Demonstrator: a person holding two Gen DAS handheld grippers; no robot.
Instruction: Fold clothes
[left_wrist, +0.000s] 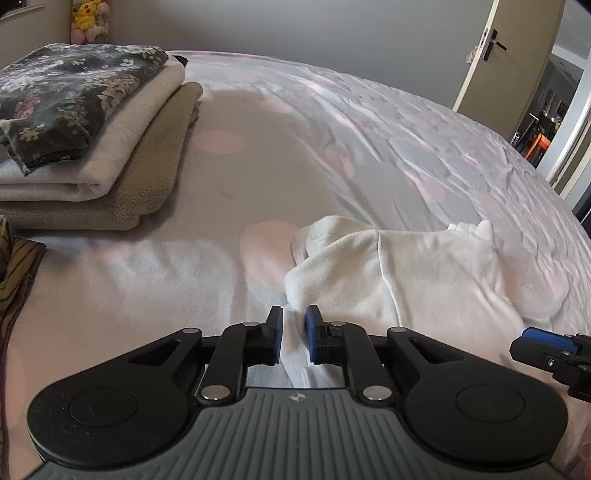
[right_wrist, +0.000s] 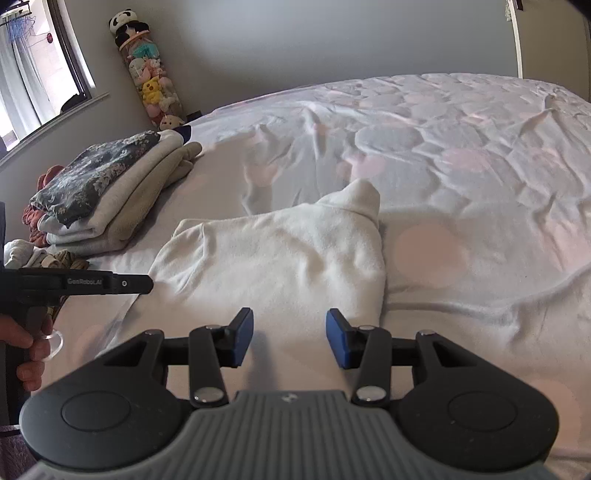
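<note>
A white fleece garment (right_wrist: 280, 254) lies partly folded on the bed, its collar end pointing away. In the left wrist view the same white garment (left_wrist: 417, 273) spreads to the right, and my left gripper (left_wrist: 294, 317) is shut on a fold of its near left edge. My right gripper (right_wrist: 290, 325) stands open just above the garment's near edge, nothing between its blue pads (right_wrist: 337, 339). The left gripper (right_wrist: 146, 283) shows from the side in the right wrist view, touching the garment's left edge. The right gripper's tip (left_wrist: 535, 341) shows at the right edge of the left view.
A stack of folded clothes (left_wrist: 74, 122), floral piece on top, sits at the left of the bed (right_wrist: 461, 155); also the stack (right_wrist: 107, 184) with loose clothes (right_wrist: 44, 258) in front. A tube of plush toys (right_wrist: 151, 74) stands by the wall. A door (left_wrist: 506, 55) is ajar at right.
</note>
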